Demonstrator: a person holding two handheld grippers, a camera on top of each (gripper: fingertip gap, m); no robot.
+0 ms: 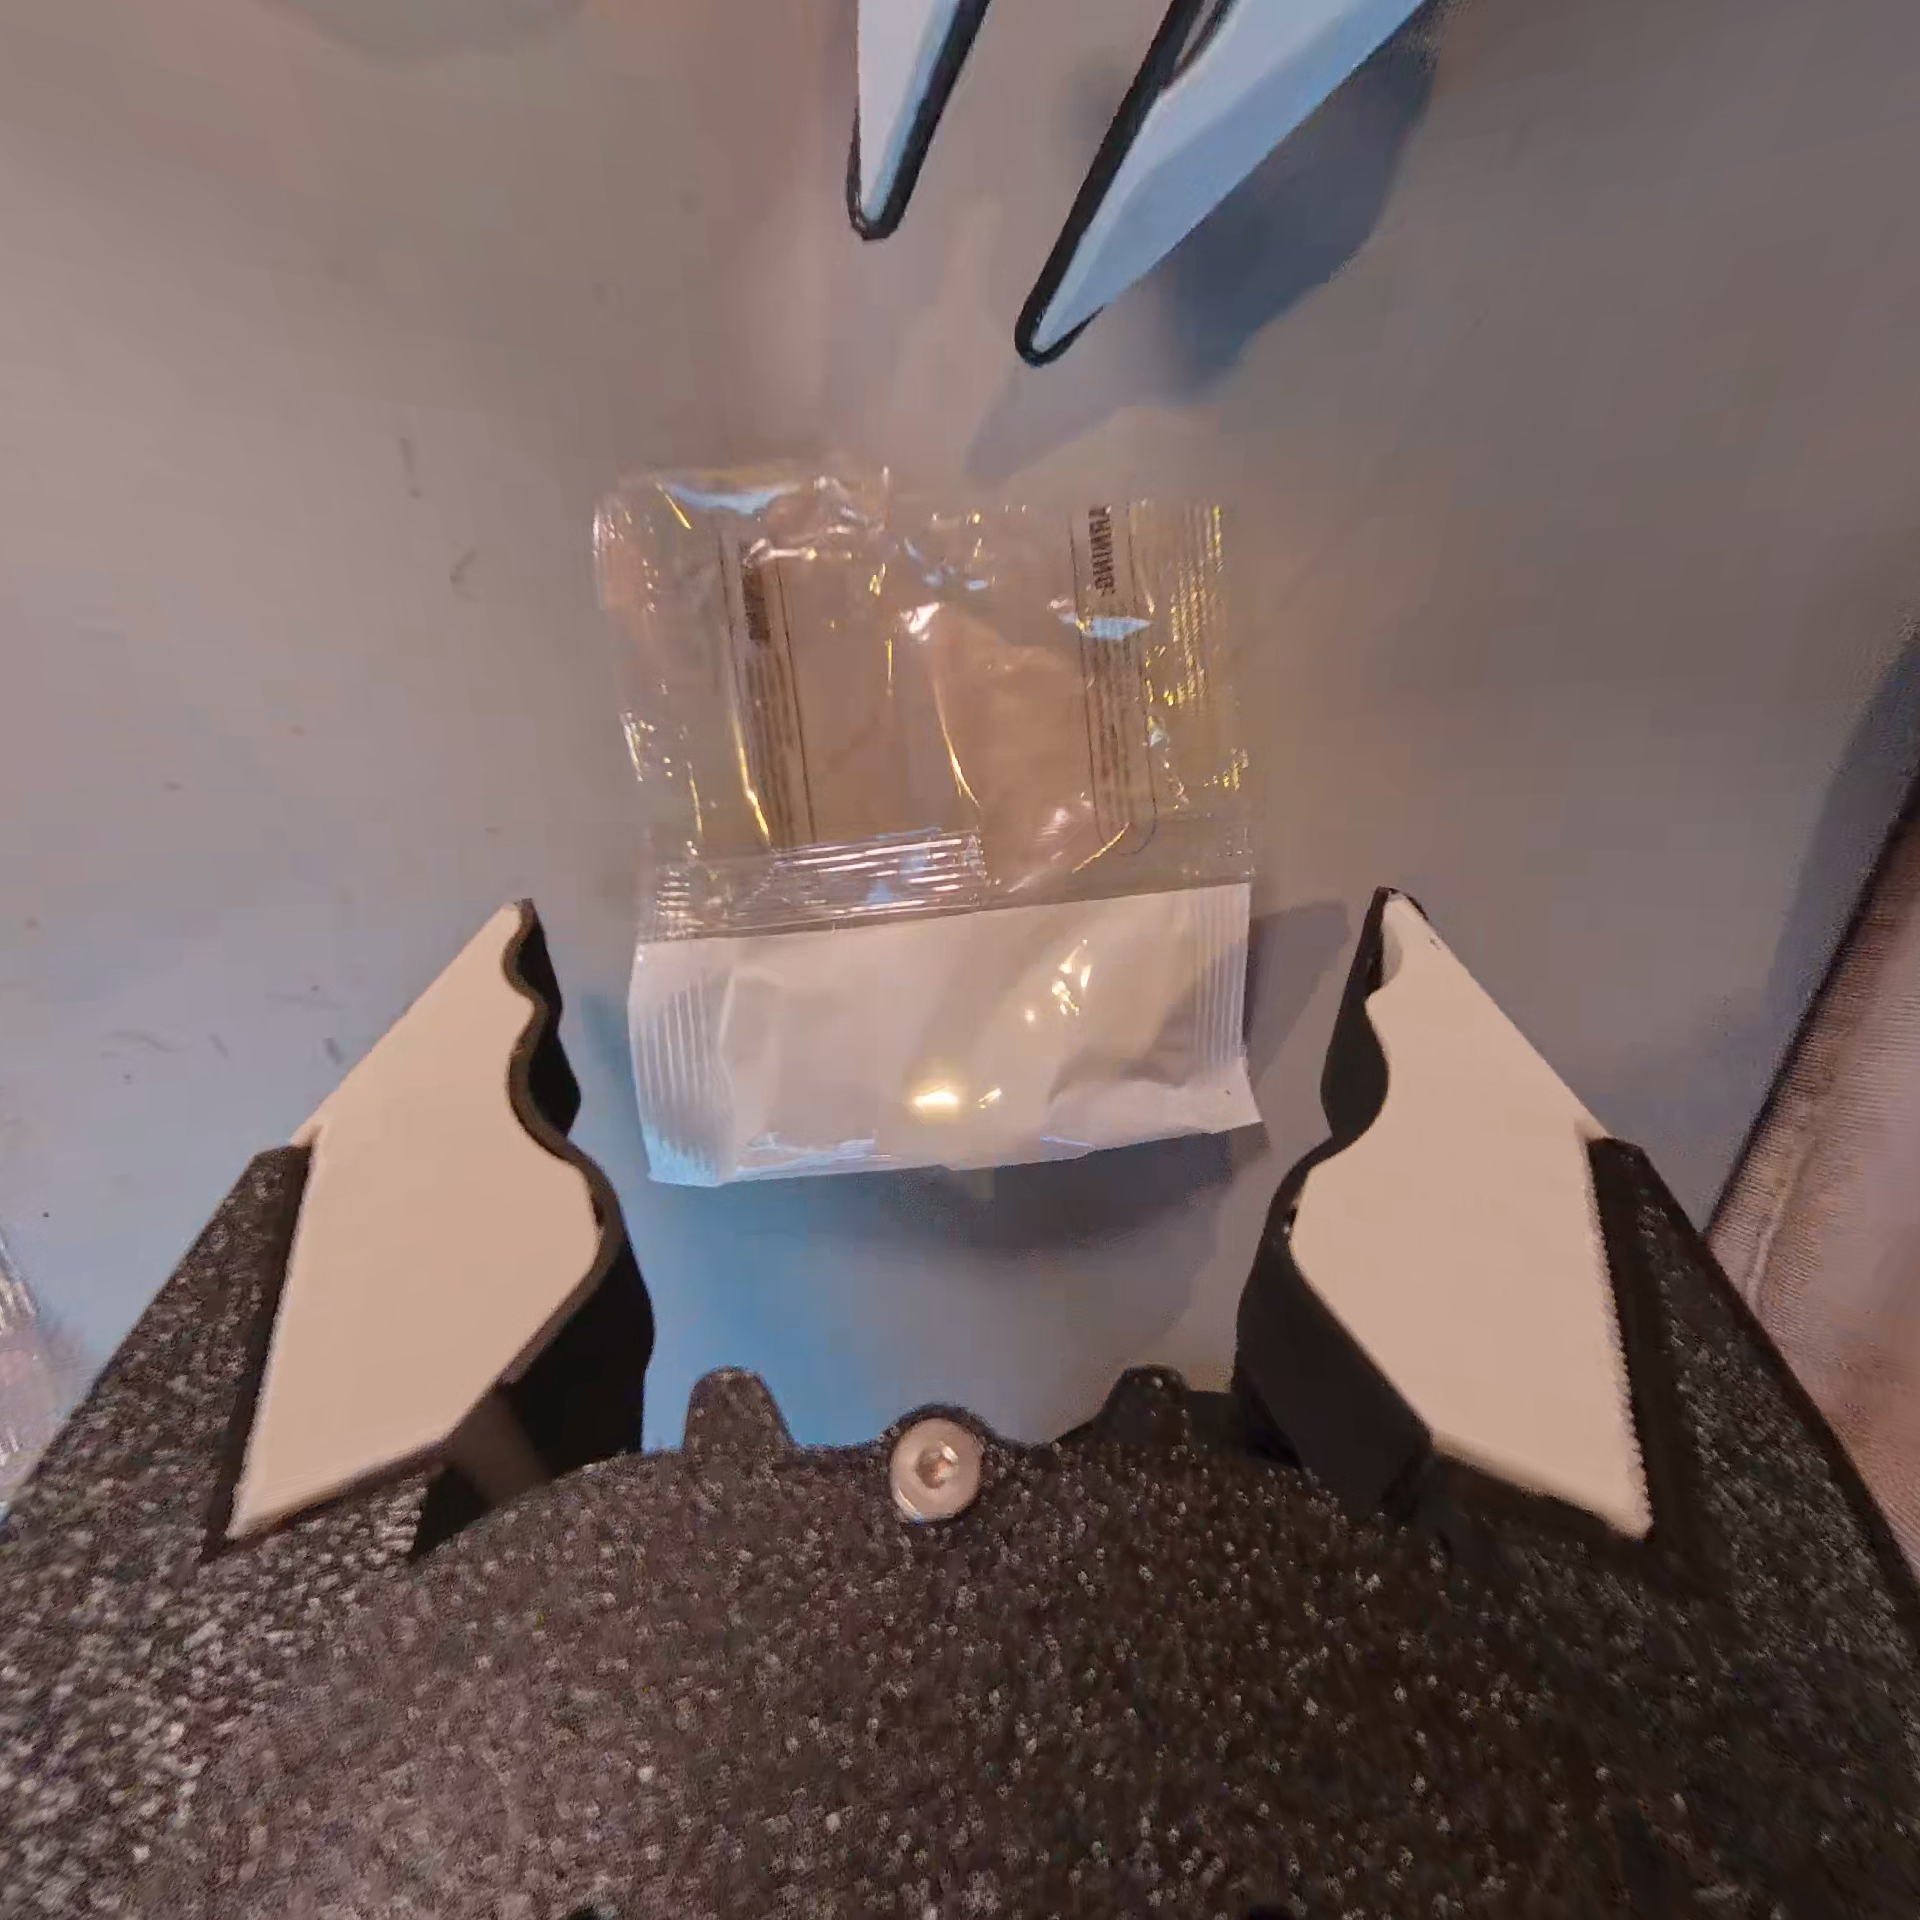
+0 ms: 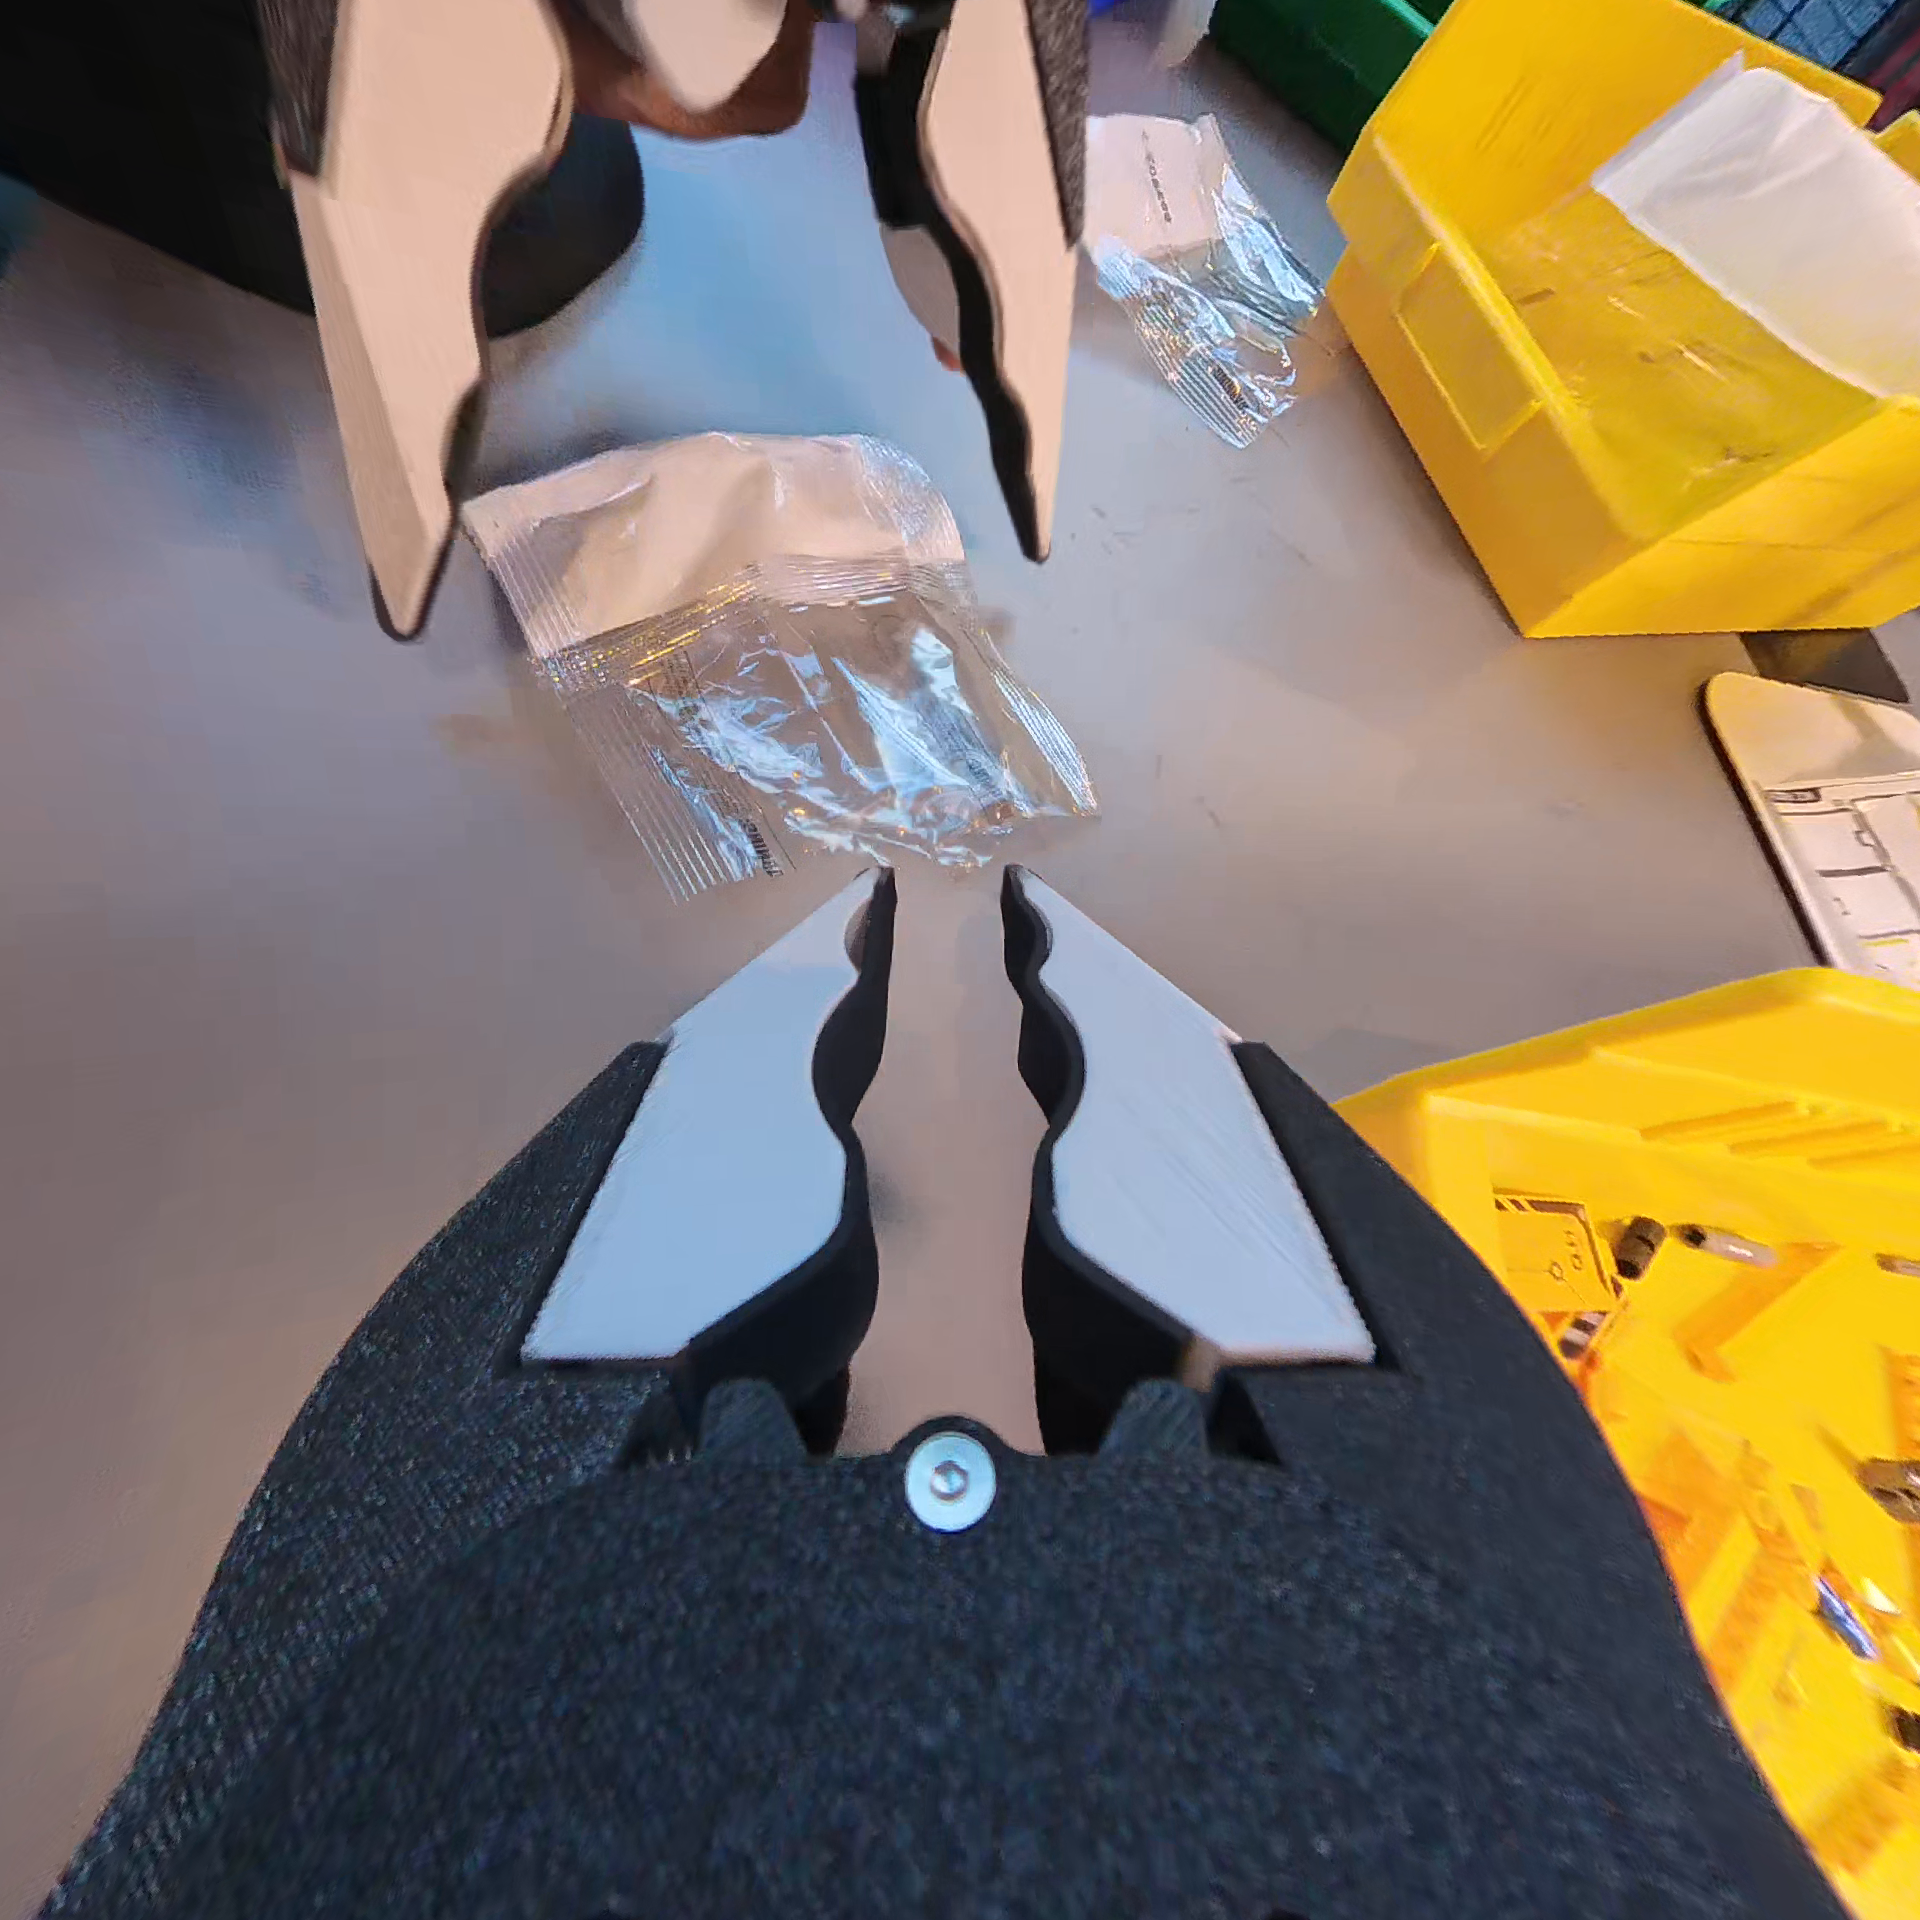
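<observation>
A small plastic bag [image 1: 935, 904], half clear and half white, lies flat on the grey table. My left gripper [image 1: 956, 914] is open wide and empty, with a finger on each side of the bag's white half. My right gripper [image 2: 948, 878] is open only a narrow gap and empty, its tips just at the edge of the bag's clear half [image 2: 831, 727]. In the left wrist view the right gripper [image 1: 956, 286] hovers beyond the bag. In the right wrist view the left gripper [image 2: 717, 582] straddles the bag's far end.
A second clear bag [image 2: 1195, 281] lies farther back. A yellow bin [image 2: 1683, 561] with plastic sheets stands at the right, and another yellow bin [image 2: 1558, 1049] with small parts is near right. A white card with a black edge [image 2: 1829, 810] lies between them.
</observation>
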